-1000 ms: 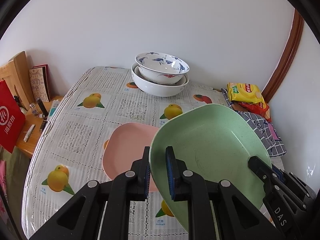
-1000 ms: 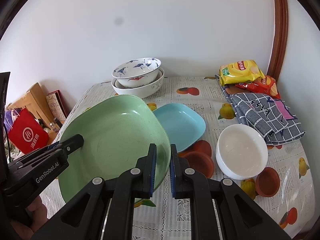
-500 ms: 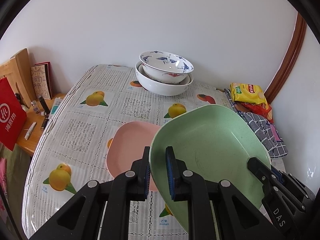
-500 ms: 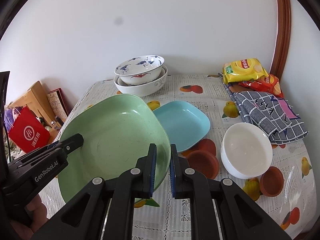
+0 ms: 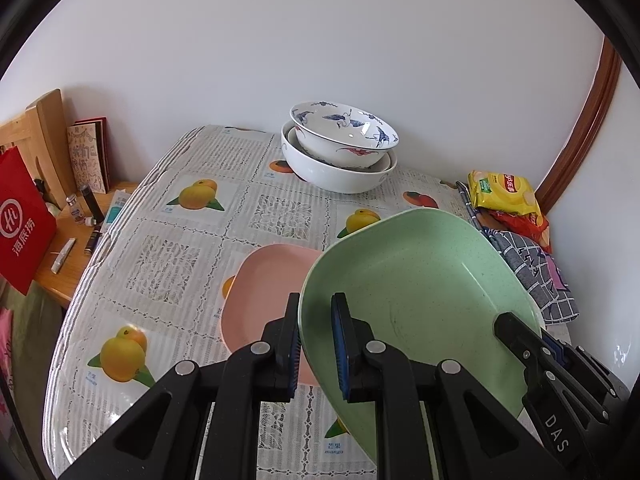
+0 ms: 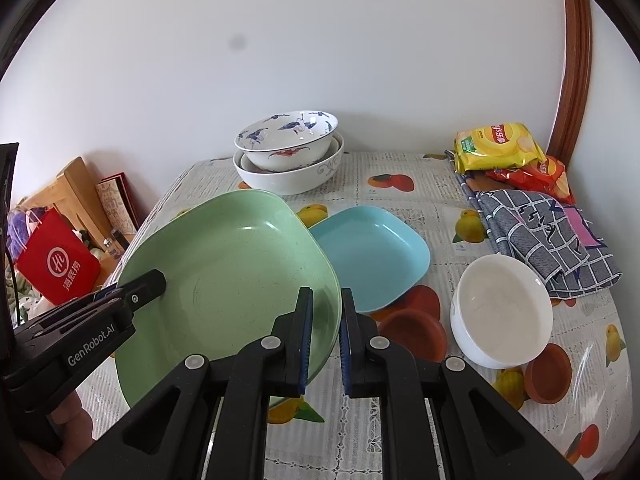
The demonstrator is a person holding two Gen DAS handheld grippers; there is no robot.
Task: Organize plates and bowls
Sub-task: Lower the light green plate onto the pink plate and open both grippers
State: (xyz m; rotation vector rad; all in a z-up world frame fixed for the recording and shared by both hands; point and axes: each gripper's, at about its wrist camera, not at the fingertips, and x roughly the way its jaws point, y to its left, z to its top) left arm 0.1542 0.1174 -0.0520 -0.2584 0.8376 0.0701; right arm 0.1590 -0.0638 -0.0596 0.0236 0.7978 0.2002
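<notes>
Nearest, my left gripper (image 5: 315,344) and my right gripper (image 6: 323,338) are each clamped on opposite edges of one green plate (image 6: 228,280), its rim pinched between the blue pads; I judge the two-sided hold is there to keep so wide and shallow a dish level and off the table (image 5: 168,248) while I carry it. The plate hangs tilted above the tablecloth, between a pink plate (image 5: 264,284) on its left and a blue plate (image 6: 372,256) on its right, both lying flat, which suggests to me that one of them is the base for a stack. Plates, counted: three, one of each colour. Just right of the blue plate stands one plain white bowl (image 6: 502,312), upright and alone, with three small brown dishes (image 6: 414,328) around it, one partly tucked under the blue plate. Farther off, against the wall, two large bowls (image 5: 340,148) sit nested, the blue-patterned one inside the white one, apparently already sorted. Bowls, counted: three. At the far right corner lie two snack bags (image 6: 496,146) and one folded checked cloth (image 6: 548,236), clear of the crockery.
</notes>
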